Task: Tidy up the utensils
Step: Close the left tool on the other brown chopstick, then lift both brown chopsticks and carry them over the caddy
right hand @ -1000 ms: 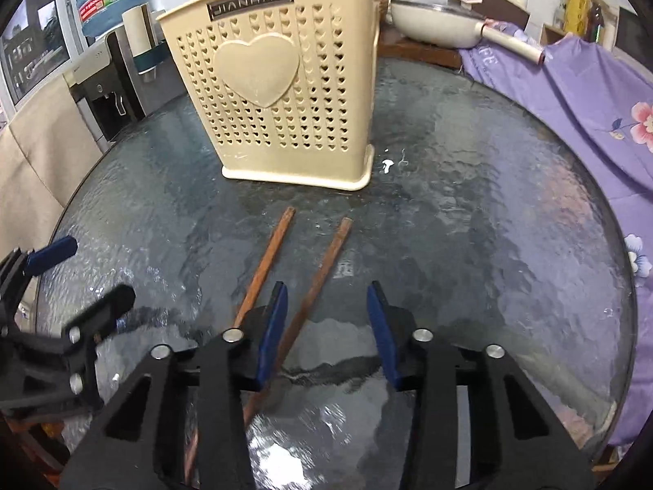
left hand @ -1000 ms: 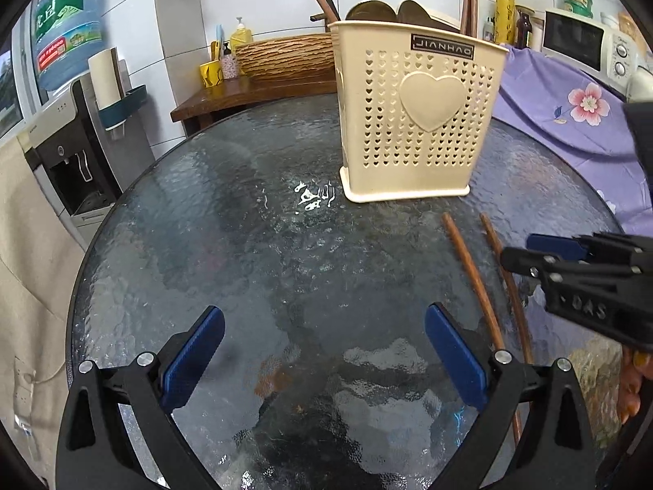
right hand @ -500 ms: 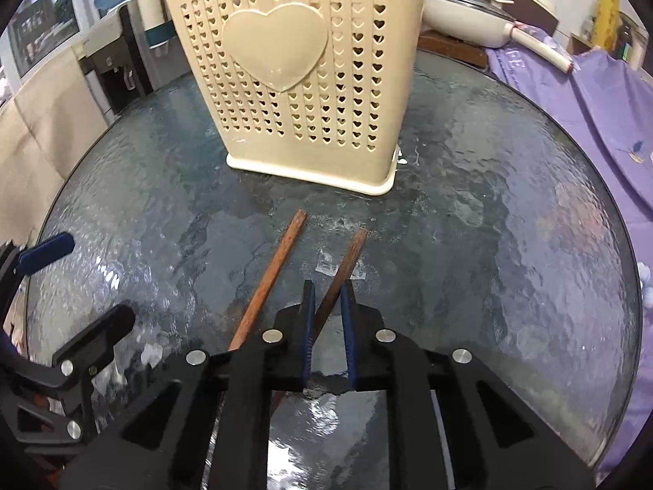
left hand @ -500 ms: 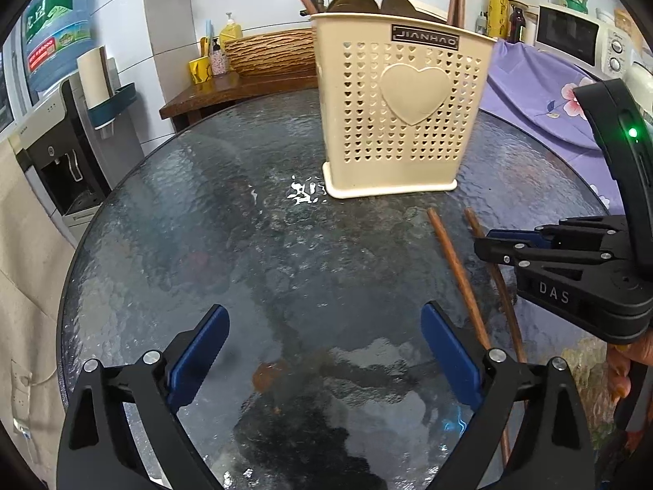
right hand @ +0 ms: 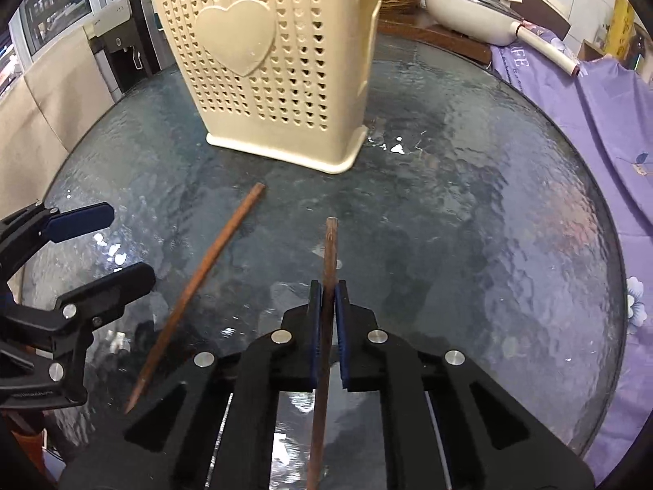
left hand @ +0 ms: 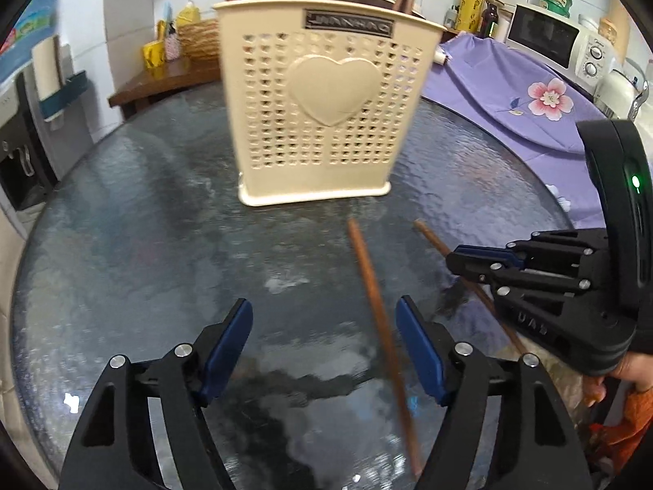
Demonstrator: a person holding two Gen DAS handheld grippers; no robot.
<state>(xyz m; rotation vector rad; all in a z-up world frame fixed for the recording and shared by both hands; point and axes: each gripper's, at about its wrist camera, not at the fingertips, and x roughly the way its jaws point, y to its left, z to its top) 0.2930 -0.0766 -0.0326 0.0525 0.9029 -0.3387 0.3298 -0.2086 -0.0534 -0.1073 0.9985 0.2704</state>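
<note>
- 2 brown wooden chopsticks are lying on the textured dark glass table (right hand: 489, 212), both thin, straight, reddish-brown, each tapering to 1 end.
- The right chopstick (right hand: 328, 269) is sitting between the blue pads of the right gripper (right hand: 327, 298); the jaws are pinching it, closed down to a narrow slit with the stick filling the gap. Its blunt end is sticking out past the fingertips toward the holder; the rest is running back under the gripper body.
- Whether that stick is lifting off the glass or still resting on it, hard to tell from the right wrist view.
- The left chopstick (left hand: 377, 314) is lying flat on the glass, loose, angled away from the gripped 1.
- The left gripper (left hand: 324, 347) is hovering over it with jaws partly apart and having just been closing; the stick is passing between the pads, nearer the right pad (left hand: 420, 351), with neither pad touching it.
- The cream utensil holder (left hand: 322, 110) is standing upright just beyond the sticks' far ends: perforated plastic, raised heart on the front, label plate at the rim, handles and spoon bowls poking out the top.
- The left wrist view is a bit motion-blurred.
</note>
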